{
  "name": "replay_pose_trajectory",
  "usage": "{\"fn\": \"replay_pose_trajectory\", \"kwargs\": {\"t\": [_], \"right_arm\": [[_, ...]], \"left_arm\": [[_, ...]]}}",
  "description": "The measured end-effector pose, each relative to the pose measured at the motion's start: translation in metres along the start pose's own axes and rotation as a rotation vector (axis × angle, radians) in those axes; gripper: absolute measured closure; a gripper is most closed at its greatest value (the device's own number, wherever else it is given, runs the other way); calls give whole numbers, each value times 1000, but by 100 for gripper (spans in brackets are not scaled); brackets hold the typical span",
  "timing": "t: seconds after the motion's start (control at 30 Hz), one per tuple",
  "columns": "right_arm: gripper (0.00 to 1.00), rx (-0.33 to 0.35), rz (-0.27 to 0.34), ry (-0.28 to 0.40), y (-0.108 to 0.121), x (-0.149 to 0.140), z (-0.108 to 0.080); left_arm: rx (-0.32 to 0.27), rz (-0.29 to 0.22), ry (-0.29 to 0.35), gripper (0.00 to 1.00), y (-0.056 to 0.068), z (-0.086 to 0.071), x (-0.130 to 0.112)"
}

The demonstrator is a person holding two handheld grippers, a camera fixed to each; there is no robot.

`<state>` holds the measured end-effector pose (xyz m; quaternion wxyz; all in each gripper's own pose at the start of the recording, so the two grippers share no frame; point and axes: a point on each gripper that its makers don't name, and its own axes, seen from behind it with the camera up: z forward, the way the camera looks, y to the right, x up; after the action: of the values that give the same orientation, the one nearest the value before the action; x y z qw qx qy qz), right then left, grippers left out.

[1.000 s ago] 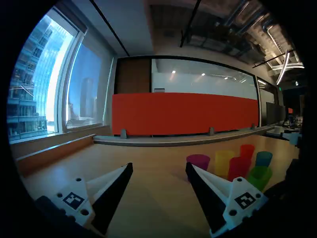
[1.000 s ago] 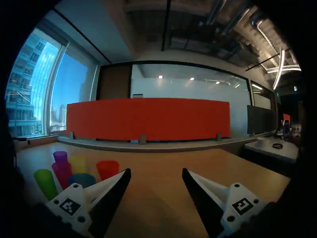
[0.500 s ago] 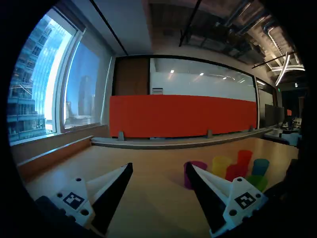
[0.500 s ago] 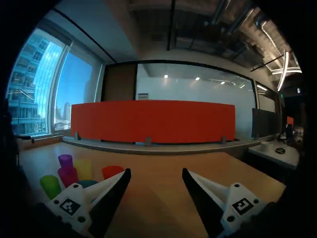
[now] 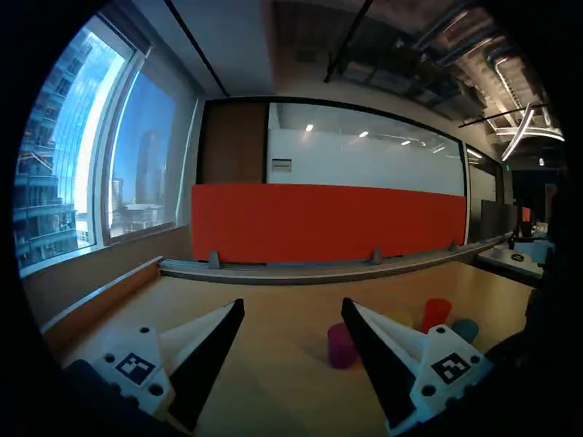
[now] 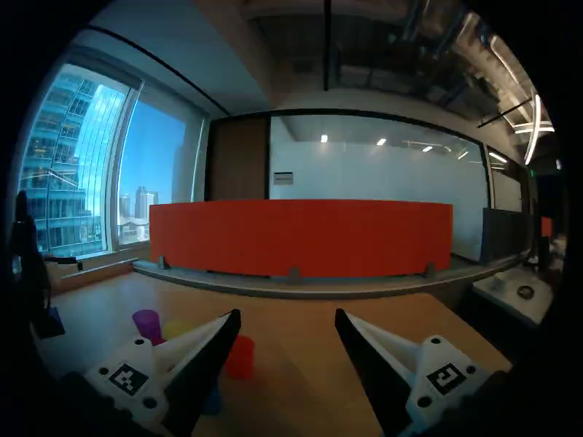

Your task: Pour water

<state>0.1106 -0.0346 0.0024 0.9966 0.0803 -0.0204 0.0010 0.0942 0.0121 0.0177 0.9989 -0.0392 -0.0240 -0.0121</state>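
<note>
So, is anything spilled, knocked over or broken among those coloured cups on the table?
Nothing stands out. The purple cup, red cup and teal cup stand upright on the wooden table, with no spill visible.

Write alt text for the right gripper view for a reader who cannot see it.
The open right gripper hovers empty over a wooden table. A red cup, purple cup and yellow cup stand lower left, before an orange partition.

The purple cup (image 5: pixel 339 346), red cup (image 5: pixel 436 313) and teal cup (image 5: pixel 466 329) contrast with the tan table (image 5: pixel 291 364) and orange-red partition (image 5: pixel 328 222).
</note>
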Motion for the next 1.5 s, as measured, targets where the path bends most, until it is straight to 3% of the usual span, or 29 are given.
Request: {"fn": "replay_pose_trajectory", "kwargs": {"t": [0.3,0.7,1.07,1.5], "right_arm": [[0,39,10,9,1,41,1],[0,81,29,6,-2,80,-1],[0,121,7,-13,-5,75,0],[0,313,12,-24,-45,76,-7]], "left_arm": [[-75,25,5,0,10,0,46],[-160,21,13,0,25,3,90],[-261,17,-17,1,46,2,95],[-410,28,-7,0,78,-6,104]]}}
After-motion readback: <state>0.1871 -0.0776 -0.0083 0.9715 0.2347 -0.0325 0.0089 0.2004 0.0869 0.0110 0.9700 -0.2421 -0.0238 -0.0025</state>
